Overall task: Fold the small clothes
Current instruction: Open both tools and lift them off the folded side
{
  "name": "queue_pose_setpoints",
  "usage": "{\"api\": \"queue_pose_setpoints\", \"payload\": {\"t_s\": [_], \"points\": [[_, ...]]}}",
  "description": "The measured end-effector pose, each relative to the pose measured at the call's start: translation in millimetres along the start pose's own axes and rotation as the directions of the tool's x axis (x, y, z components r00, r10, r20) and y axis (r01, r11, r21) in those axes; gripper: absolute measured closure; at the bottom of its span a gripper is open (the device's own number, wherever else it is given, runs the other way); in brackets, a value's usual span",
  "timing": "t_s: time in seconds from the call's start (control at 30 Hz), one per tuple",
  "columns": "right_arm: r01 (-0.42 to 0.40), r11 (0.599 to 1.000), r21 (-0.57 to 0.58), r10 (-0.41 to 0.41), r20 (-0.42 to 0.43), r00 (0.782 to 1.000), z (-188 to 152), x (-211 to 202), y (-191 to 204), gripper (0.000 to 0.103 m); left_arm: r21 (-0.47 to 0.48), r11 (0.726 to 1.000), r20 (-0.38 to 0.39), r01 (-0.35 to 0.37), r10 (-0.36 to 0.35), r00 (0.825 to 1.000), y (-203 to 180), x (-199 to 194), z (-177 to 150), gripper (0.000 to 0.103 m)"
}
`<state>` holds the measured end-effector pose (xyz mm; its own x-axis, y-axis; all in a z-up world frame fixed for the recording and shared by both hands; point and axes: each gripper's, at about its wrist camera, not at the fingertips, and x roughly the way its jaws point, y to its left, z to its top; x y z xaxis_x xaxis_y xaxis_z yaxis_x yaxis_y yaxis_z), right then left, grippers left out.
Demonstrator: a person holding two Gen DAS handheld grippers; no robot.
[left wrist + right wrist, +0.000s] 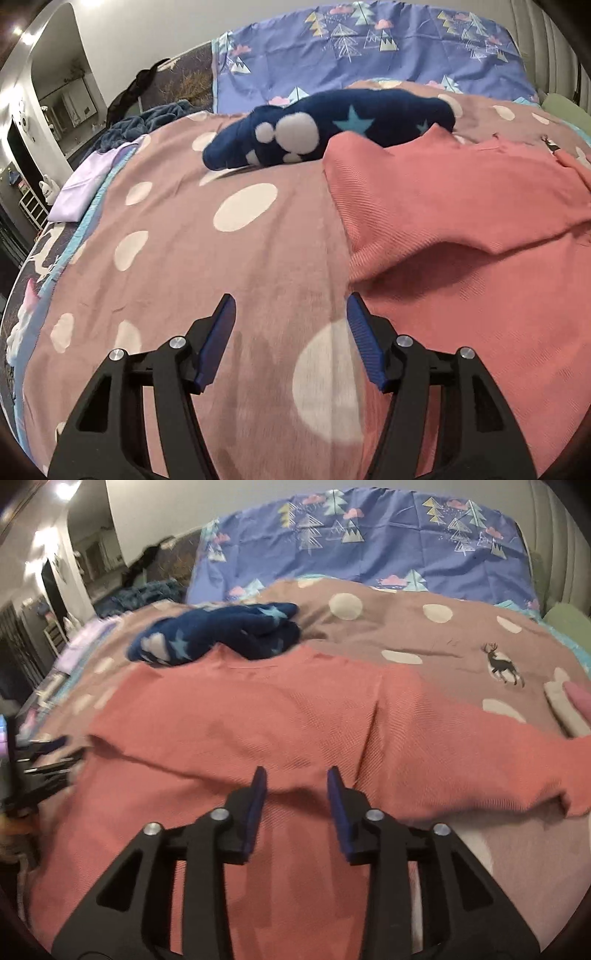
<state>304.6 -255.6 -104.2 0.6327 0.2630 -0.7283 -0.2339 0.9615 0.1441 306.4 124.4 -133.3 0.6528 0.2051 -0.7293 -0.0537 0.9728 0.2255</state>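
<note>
We count two garments on the bed (177,251): one coral top (229,716) and one navy fleece piece (332,125) with white spots and pale stars. The top lies spread on the spotted blanket (424,635), one sleeve stretched toward the right in the right wrist view, a fold running across its middle. The navy piece sits bunched just beyond the top's collar, touching it.

We hold two hand-held grippers. The left hand-held gripper (291,306) has its jaws spread with nothing between them, over bare blanket just beside the top's left edge. The right hand-held gripper (296,777) has its jaws apart too, narrower, above the top's lower half; no cloth is pinched.

The right wrist view is blurred, and the left gripper appears there only as a dark smear at the left edge. A folded pale cloth (569,712) is cut off at the right edge. The top's hem is hidden behind the grippers.

One blue tree-print pillow (369,554) bounds the far side. Open blanket lies left of the top and beyond its sleeve.
</note>
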Motion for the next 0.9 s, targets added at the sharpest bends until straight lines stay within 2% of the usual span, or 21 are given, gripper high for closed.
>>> {"api": "queue_pose_setpoints", "payload": {"t_s": [0.1,0.17,0.2,0.23,0.3,0.37,0.43,0.5,0.53,0.57,0.6,0.67,0.73,0.8,0.83,0.9], "points": [[-0.059,0.997,0.053,0.062,-0.055,0.997,-9,-3,-5,0.065,0.018,1.0,0.018,0.026,-0.026,0.999,-8,7,11,0.04],[-0.146,0.975,0.164,0.164,-0.099,0.982,-15,2,-16,0.064,0.026,0.999,0.034,0.046,-0.047,0.998,-9,5,9,0.04],[-0.185,0.95,0.252,0.218,-0.109,0.97,-17,8,-25,0.062,0.027,0.998,0.039,0.059,-0.06,0.997,-9,5,7,0.04],[-0.197,0.935,0.295,0.237,-0.108,0.965,-18,10,-27,0.06,0.028,0.996,0.044,0.085,-0.087,0.995,-10,4,7,0.04],[-0.225,0.872,0.434,0.285,-0.076,0.956,-15,18,-40,0.055,0.035,0.991,0.038,0.127,-0.128,0.991,-11,2,4,0.04],[-0.241,0.813,0.53,0.301,-0.028,0.953,-10,23,-47,0.047,0.05,0.989,0.031,0.14,-0.141,0.989,-14,3,3,0.038],[-0.221,0.754,0.619,0.271,0.014,0.962,-7,27,-56,0.048,0.062,0.989,0.024,0.135,-0.137,0.99,-18,6,5,0.038],[-0.193,0.692,0.696,0.224,0.046,0.973,-7,30,-63,0.061,0.069,0.987,0.021,0.142,-0.144,0.989,-20,10,7,0.038],[-0.159,0.665,0.73,0.181,0.049,0.982,-9,30,-66,0.077,0.067,0.987,0.02,0.149,-0.15,0.988,-20,12,9,0.038],[-0.136,0.657,0.741,0.155,0.043,0.987,-11,31,-67,0.096,0.059,0.986,0.02,0.158,-0.159,0.987,-18,14,10,0.038],[-0.11,0.658,0.745,0.127,0.034,0.991,-12,31,-68,0.098,0.05,0.985,0.021,0.163,-0.164,0.986,-17,15,11,0.038],[-0.107,0.664,0.74,0.103,0.052,0.993,-16,25,-66,0.098,-0.004,0.987,0.022,0.163,-0.163,0.986,-7,20,10,0.036],[-0.074,0.714,0.696,0.04,0.064,0.997,-17,14,-58,0.097,-0.075,0.987,0.022,0.145,-0.144,0.989,7,23,9,0.036],[0.054,0.802,0.595,-0.079,0.017,0.997,-13,12,-45,0.095,-0.143,0.974,0.017,0.177,-0.176,0.984,20,25,7,0.036],[0.143,0.832,0.537,-0.164,-0.009,0.986,-11,12,-41,0.095,-0.172,0.962,0.014,0.21,-0.211,0.977,27,26,4,0.036],[0.205,0.832,0.515,-0.228,-0.02,0.974,-13,4,-36,0.092,-0.183,0.954,0.015,0.237,-0.238,0.971,31,25,1,0.036]]}}
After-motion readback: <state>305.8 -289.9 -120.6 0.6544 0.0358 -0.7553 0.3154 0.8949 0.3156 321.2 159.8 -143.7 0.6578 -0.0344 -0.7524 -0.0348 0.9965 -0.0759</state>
